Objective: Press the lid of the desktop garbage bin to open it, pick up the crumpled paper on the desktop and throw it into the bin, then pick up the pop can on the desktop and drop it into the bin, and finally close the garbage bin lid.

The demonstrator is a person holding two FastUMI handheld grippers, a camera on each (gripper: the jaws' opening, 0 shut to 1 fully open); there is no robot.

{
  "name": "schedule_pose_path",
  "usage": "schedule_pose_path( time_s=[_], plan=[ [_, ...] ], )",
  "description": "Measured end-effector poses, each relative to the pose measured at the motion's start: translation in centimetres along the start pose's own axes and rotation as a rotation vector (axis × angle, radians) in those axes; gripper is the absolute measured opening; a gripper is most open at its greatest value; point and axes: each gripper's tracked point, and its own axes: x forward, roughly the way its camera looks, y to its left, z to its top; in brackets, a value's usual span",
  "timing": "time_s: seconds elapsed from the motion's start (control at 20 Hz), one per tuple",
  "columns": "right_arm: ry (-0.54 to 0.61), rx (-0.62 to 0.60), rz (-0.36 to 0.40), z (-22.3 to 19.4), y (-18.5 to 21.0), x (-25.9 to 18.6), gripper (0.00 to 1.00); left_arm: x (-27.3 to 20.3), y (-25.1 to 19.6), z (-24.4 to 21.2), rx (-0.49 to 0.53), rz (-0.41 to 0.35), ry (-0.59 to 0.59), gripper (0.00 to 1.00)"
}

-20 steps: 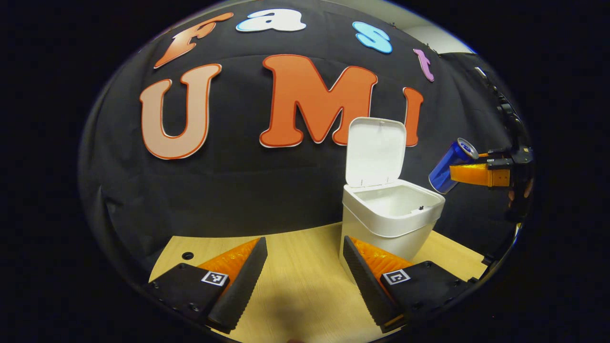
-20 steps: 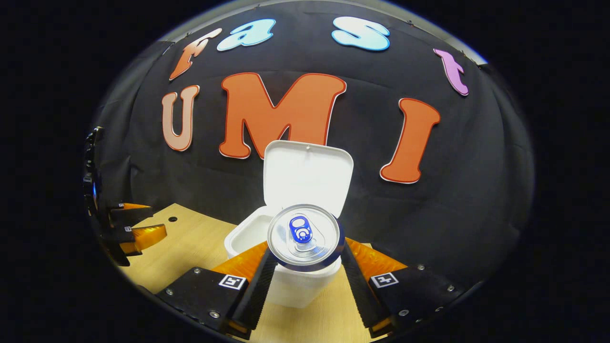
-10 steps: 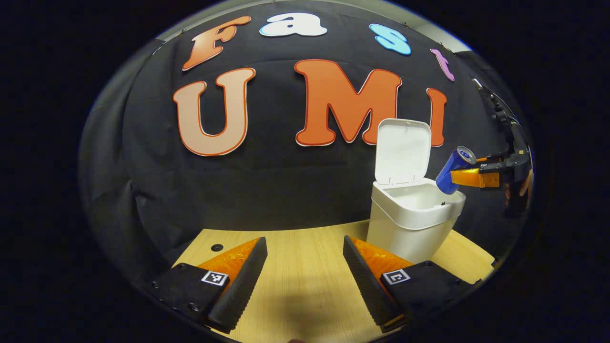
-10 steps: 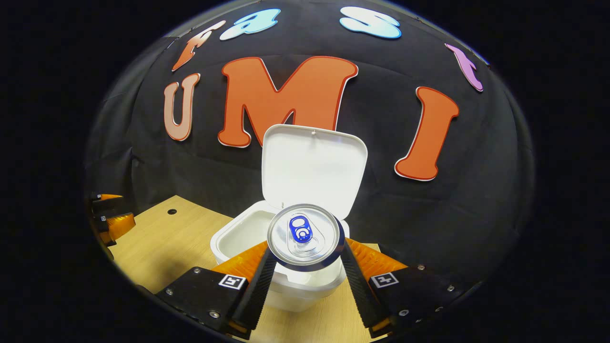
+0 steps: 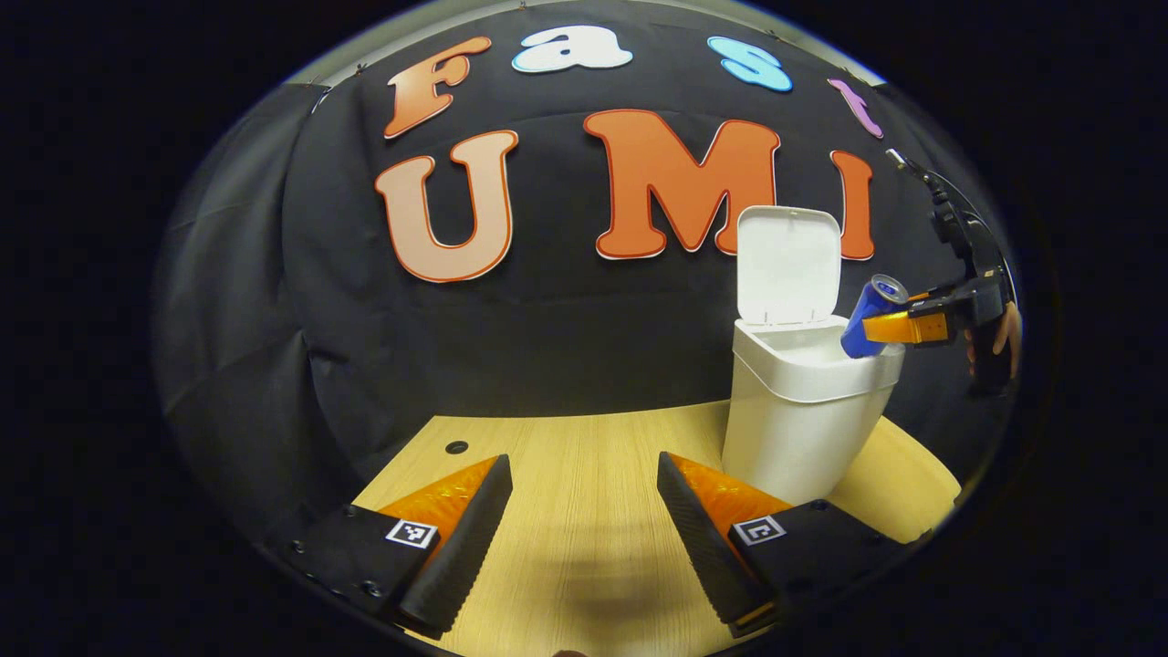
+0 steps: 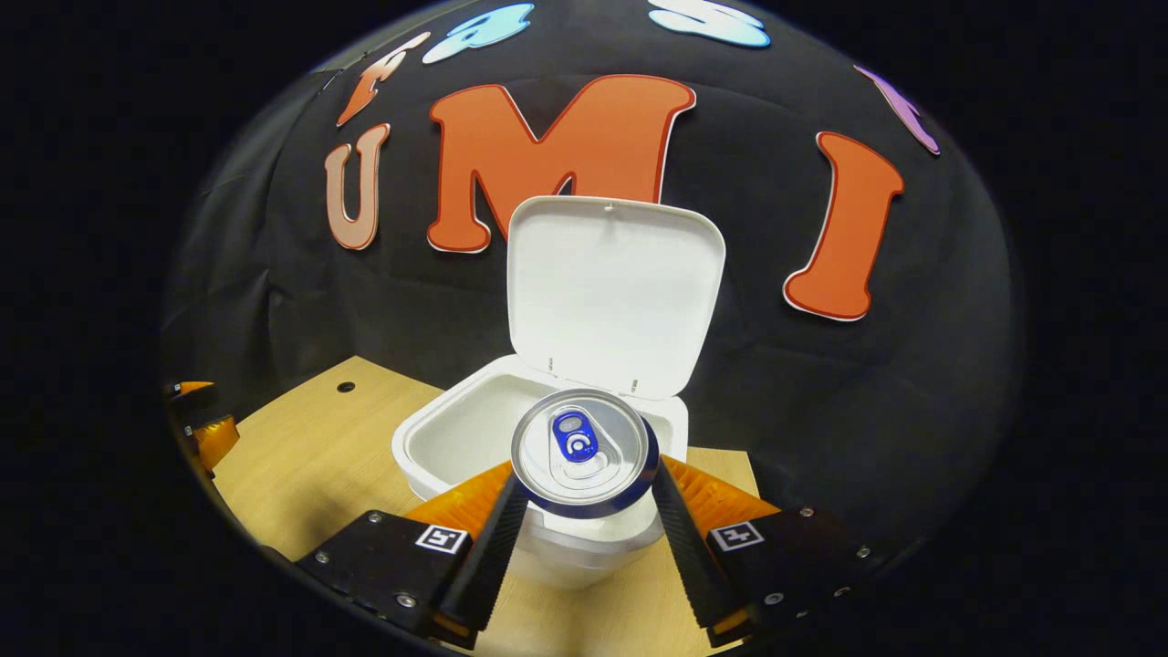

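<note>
- My right gripper point(image 6: 584, 511) is clamped on the pop can point(image 6: 584, 449), a finger on each side, its pull-tab end facing my camera.
- From the left gripper view, the pop can point(image 5: 871, 315) hangs tilted over the bin point(image 5: 803, 411), its low end at the rim nearest my right hand.
- The lid point(image 6: 616, 292) stands upright behind the bin's mouth, so the way in is free.
- My left gripper point(image 5: 584, 538) is spread apart and holds nothing, low over the table point(image 5: 566, 456) beside the bin.
- To drop it well, I'd carry the can further in, over the middle of the bin's mouth, before letting go; released at the rim it could glance off and fall outside.
- I cannot see crumpled paper in the bin from here.
</note>
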Motion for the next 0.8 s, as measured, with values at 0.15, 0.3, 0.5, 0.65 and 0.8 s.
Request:
schedule_pose_path(
  time_s=[0.15, 0.3, 0.5, 0.65, 0.8],
  plan=[
    [-0.031, -0.002, 0.000, 1.1, -0.5, -0.2, 0.82, -0.4, 0.0, -0.1, 0.006, 0.004, 0.005, 1.00],
    [-0.070, 0.002, -0.022, 3.5, -1.5, -0.2, 0.80, -0.3, 0.1, 0.5, 0.018, -0.001, -0.012, 1.00],
    [-0.154, -0.012, -0.061, 8.5, -3.1, -0.3, 0.80, 0.3, 0.0, 0.8, 0.011, -0.012, -0.031, 1.00],
    [-0.200, -0.014, -0.090, 11.6, -3.8, 0.0, 0.80, 0.7, 0.5, 0.9, 0.001, -0.015, -0.039, 1.00],
    [-0.243, -0.015, -0.110, 13.7, -3.7, 0.6, 0.79, 1.2, 1.5, 0.7, -0.011, -0.005, -0.042, 1.00]
  ],
)
